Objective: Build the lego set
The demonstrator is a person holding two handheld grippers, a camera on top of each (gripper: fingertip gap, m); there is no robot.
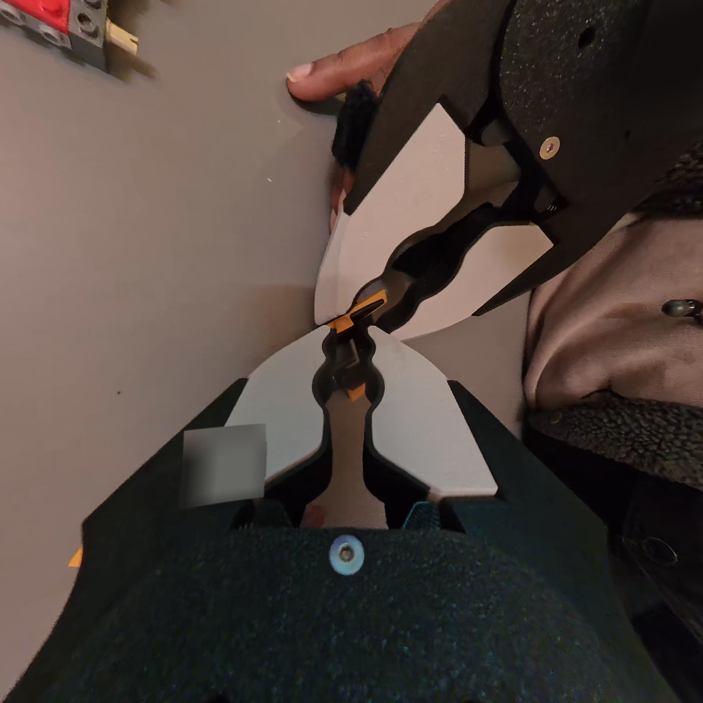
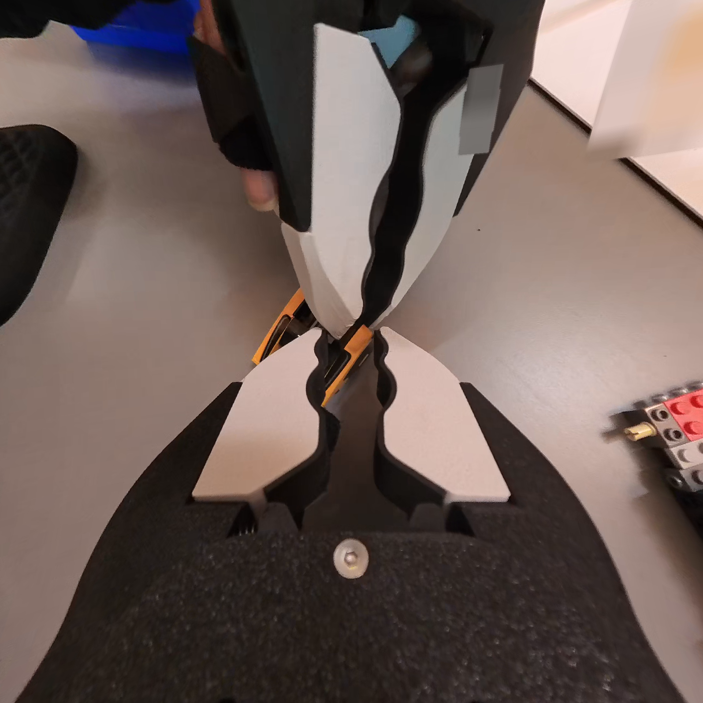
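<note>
Tip to tip above the grey table [image 2: 532, 304], the left gripper [image 1: 347, 344] and the right gripper [image 2: 348, 342] both pinch one orange-and-black piece [image 2: 348, 359], while the red and grey lego build [image 2: 681, 430] lies well apart on the table.

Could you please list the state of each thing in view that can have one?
Left gripper: shut on the orange and black lego piece.
Right gripper: shut on the same piece.
Orange and black lego piece: held between both grippers, tip to tip, above the table.
Partly built lego set: resting on the grey table, ungripped, tan pin sticking out.
</note>
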